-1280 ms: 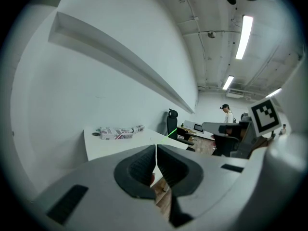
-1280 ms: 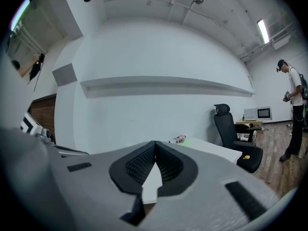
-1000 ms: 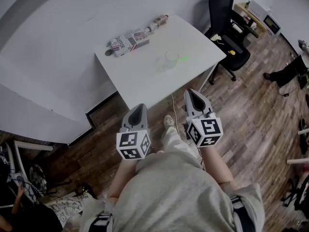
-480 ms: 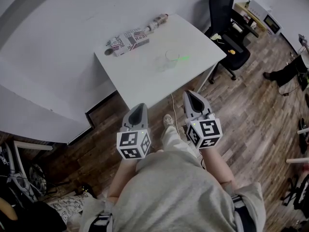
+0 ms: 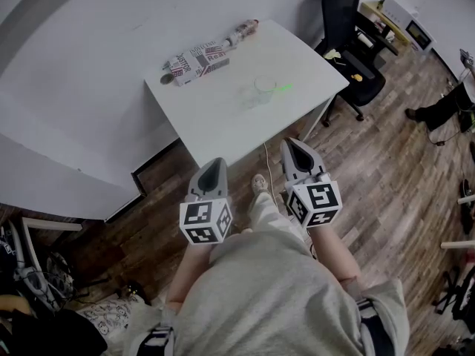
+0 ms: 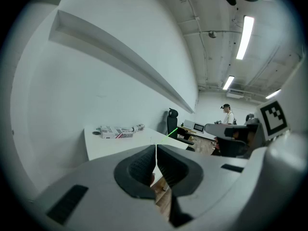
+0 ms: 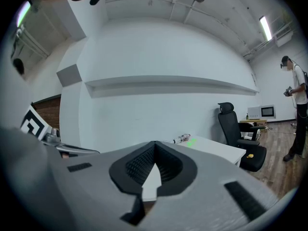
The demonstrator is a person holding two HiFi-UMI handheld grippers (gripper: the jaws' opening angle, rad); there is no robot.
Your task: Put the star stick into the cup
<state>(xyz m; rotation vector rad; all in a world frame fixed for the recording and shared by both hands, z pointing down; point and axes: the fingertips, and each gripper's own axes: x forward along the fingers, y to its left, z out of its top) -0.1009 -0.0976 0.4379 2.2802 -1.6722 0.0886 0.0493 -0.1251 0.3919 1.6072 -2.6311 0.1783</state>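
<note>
Two grippers show in the head view, held low in front of the person, over the wooden floor (image 5: 386, 176) and short of the near edge of the white table (image 5: 223, 117). The left gripper (image 5: 214, 167) and the right gripper (image 5: 296, 148) both point toward that table, well apart from everything on it. A clear cup (image 5: 263, 87) stands upright near the table's middle, toward its right corner. The green star stick (image 5: 283, 90) lies on the tabletop just beside the cup, on the side of that right corner; whether the two touch cannot be told. A printed carton (image 5: 197, 62) lies along the table's far left edge, and a small bottle (image 5: 242, 31) lies by the far corner. A black office chair (image 5: 349, 39) stands beyond the right corner.

Left gripper view: the dark ribbed pads meet at the tips, with nothing between them; the table and carton lie far ahead.

Right gripper view: the jaws are likewise pressed together and empty, with the green stick a faint glow on the distant tabletop.
</note>
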